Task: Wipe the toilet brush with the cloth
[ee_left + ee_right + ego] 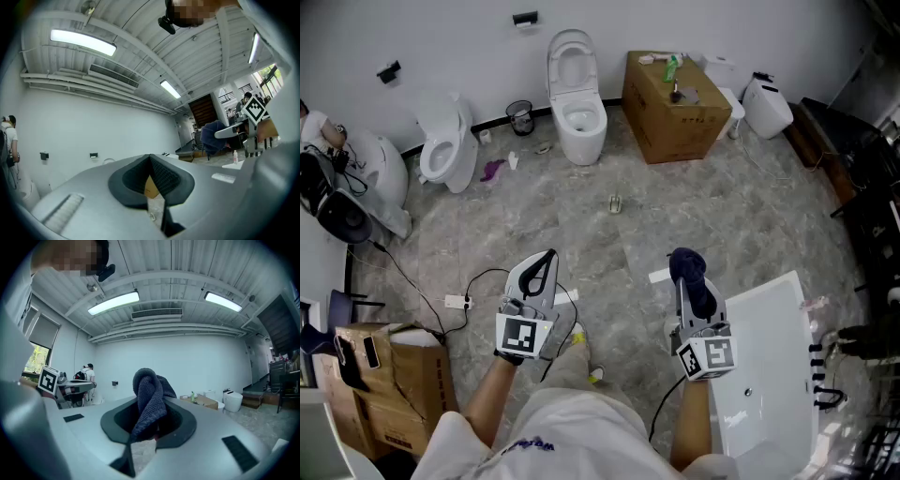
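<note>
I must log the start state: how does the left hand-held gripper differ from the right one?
The right hand-held gripper grips a dark blue cloth; the left hand-held gripper grips nothing, jaws pressed together. The left one is over bare floor; the right one is beside a white fixture. Both are shut.

Ribbed cloth, perhaps navy; white toilet; brown box; grey-veined floor.

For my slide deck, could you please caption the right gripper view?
Right gripper shut on a dark blue knitted cloth, pointing at a white wall under ceiling lights.
</note>
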`<state>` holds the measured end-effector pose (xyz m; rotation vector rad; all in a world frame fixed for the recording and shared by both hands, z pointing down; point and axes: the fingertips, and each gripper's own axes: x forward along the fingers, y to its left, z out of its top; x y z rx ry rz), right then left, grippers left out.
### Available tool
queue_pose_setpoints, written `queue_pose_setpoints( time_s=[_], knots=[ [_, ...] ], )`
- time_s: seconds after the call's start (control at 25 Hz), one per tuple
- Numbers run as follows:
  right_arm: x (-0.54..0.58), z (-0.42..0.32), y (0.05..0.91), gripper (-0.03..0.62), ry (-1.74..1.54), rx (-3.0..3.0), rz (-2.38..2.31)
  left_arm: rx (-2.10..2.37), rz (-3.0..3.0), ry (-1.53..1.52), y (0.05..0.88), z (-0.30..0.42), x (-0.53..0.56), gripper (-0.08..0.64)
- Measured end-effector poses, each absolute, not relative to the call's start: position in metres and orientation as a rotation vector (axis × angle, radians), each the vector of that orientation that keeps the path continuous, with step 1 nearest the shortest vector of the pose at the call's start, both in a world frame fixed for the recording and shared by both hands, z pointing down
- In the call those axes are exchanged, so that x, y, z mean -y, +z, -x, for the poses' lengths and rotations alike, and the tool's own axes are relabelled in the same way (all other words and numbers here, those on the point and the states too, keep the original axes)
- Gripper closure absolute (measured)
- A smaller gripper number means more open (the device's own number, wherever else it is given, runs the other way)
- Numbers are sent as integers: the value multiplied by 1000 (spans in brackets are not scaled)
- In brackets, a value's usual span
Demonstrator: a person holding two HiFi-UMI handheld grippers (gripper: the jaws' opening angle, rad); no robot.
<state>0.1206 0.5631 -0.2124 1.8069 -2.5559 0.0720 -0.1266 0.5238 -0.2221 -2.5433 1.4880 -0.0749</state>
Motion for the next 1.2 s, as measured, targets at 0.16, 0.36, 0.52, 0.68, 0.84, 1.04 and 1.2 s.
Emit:
queue_pose_setpoints(
  time_s=[0.16,0.36,0.52,0.68,0.84,1.04,1.2],
  knots=[
    [-583,-131,-222,514,47,2548,-1835,-1487,2555,-30,-232,113,-543,558],
    [-587,-130,-229,513,-2,2537,-1834,-1493,2543,2,-242,112,-549,558],
    [-573,-111,-216,509,4,2571,-1738,-1527,2536,-39,-230,121,-539,558],
    [-541,-104,-200,508,28,2545,-1703,-1543,2539,-65,-215,124,-512,558],
    [-498,-99,-194,506,19,2502,-1708,-1551,2568,-36,-205,132,-466,558],
    [-440,-97,-198,505,23,2435,-1772,-1497,2588,38,-216,137,-399,558],
    [-400,-88,-205,505,-11,2404,-1776,-1435,2616,79,-224,137,-351,558]
  ],
)
